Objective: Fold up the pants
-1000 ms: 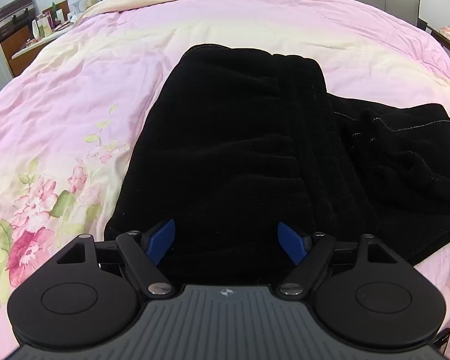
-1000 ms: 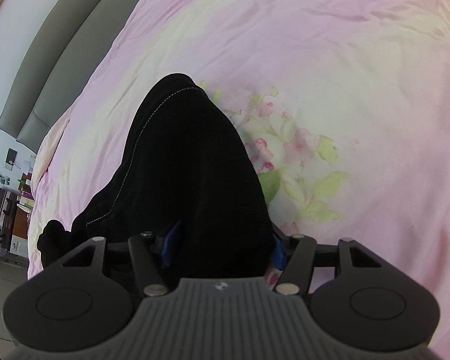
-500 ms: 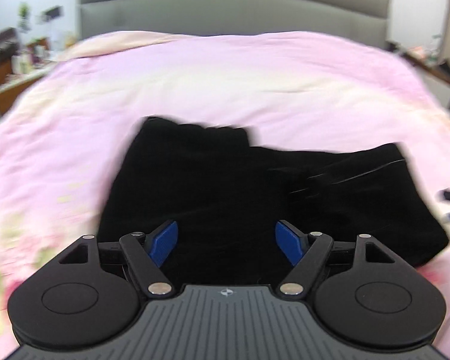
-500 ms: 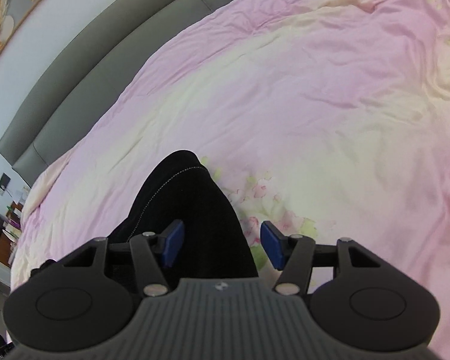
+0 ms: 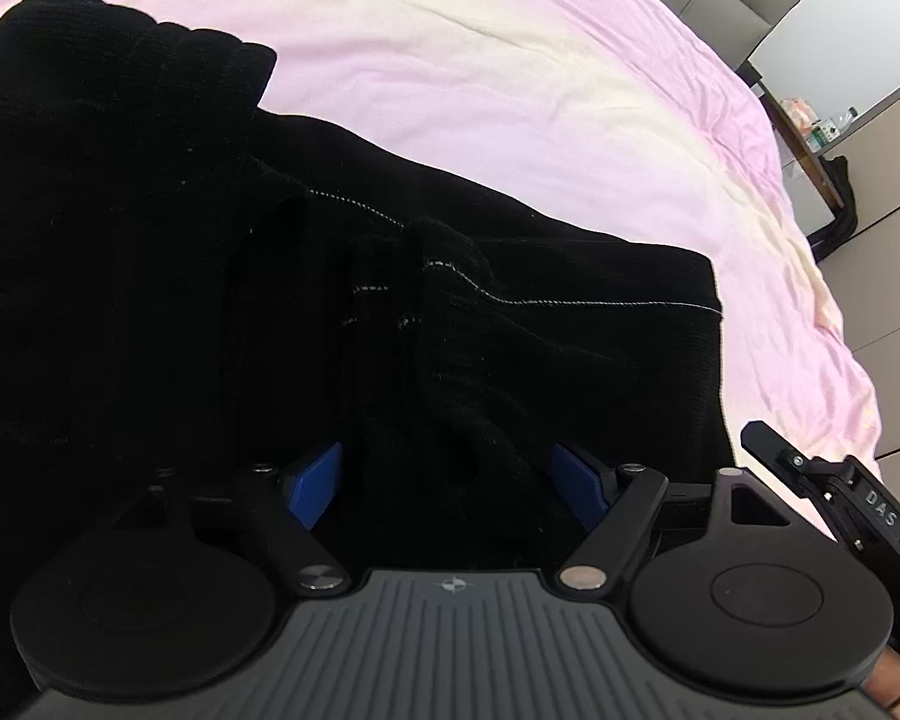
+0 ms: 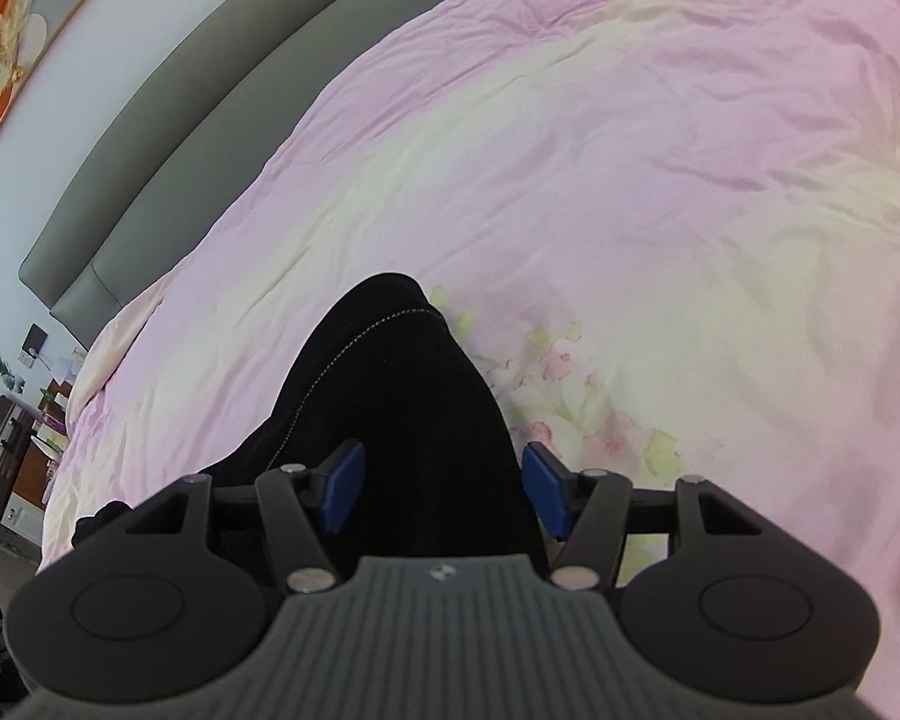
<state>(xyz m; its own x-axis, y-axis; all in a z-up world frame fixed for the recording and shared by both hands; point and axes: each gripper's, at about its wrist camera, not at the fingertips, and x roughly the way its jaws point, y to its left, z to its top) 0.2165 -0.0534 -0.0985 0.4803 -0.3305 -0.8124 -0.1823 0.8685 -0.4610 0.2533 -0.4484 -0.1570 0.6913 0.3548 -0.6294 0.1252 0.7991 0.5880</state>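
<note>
Black pants (image 5: 150, 228) lie on the pink bed, partly folded, with a bunched ridge of cloth with white stitching (image 5: 450, 276) in the middle. My left gripper (image 5: 447, 483) is open, low over the pants, its blue pads on either side of the bunched cloth. My right gripper (image 6: 444, 495) is open above the end of the pants (image 6: 402, 384), with nothing held. The right gripper also shows at the right edge of the left wrist view (image 5: 840, 498).
The pink floral duvet (image 6: 630, 210) covers the bed. A grey headboard (image 6: 210, 96) runs along the far side. A bedside table (image 5: 822, 132) with bottles stands at the right; a dresser (image 6: 12, 456) with clutter stands at the left.
My left gripper swung right and dropped close over the bunched middle of the pants. My right gripper opened, let go of the pants end and pulled back a little.
</note>
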